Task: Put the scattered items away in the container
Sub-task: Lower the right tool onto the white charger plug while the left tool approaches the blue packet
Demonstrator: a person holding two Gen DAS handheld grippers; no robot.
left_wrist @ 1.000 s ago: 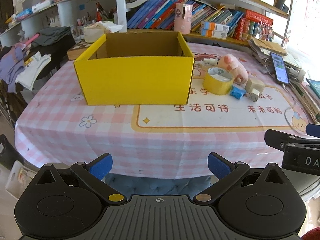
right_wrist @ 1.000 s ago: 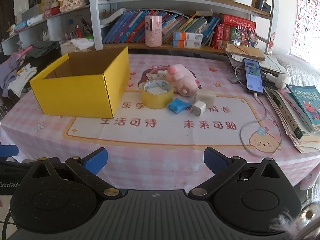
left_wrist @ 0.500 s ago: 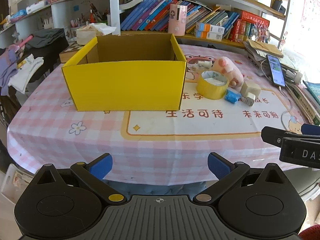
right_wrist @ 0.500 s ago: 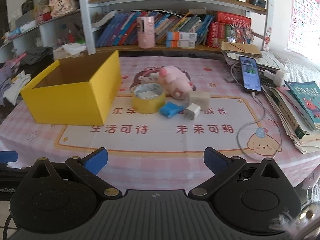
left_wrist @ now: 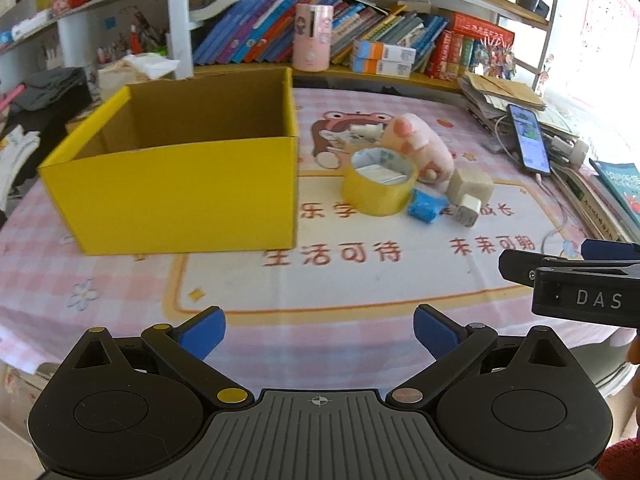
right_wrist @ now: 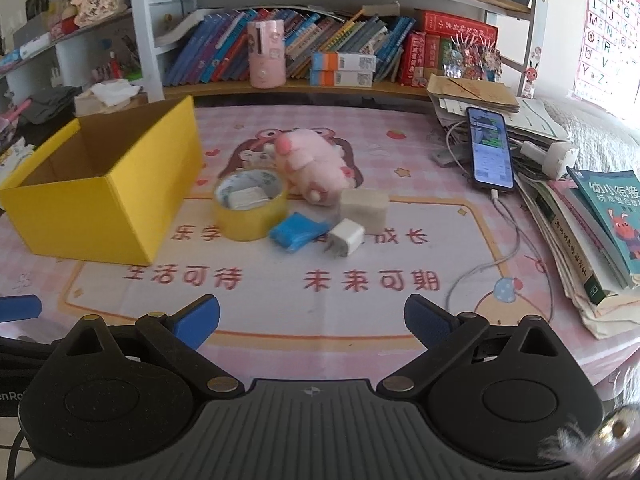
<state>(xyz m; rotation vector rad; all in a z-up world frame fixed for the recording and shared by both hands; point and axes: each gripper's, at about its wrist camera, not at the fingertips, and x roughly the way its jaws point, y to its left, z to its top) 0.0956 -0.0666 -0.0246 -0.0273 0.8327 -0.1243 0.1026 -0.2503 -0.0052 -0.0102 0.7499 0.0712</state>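
A pink checked tablecloth (right_wrist: 400, 136) with cartoon prints and red characters is spread over the table. At the table's right edge, a smartphone (right_wrist: 490, 152) is laid screen-up on a stack of papers (right_wrist: 472, 94), with a white cable (right_wrist: 504, 248) trailed from it across the cloth. Books (right_wrist: 600, 232) are piled toward the near right corner. Beyond the far edge, shelves are filled with books (left_wrist: 260, 36), and a pink cylindrical container (left_wrist: 313, 36) is stood among them.
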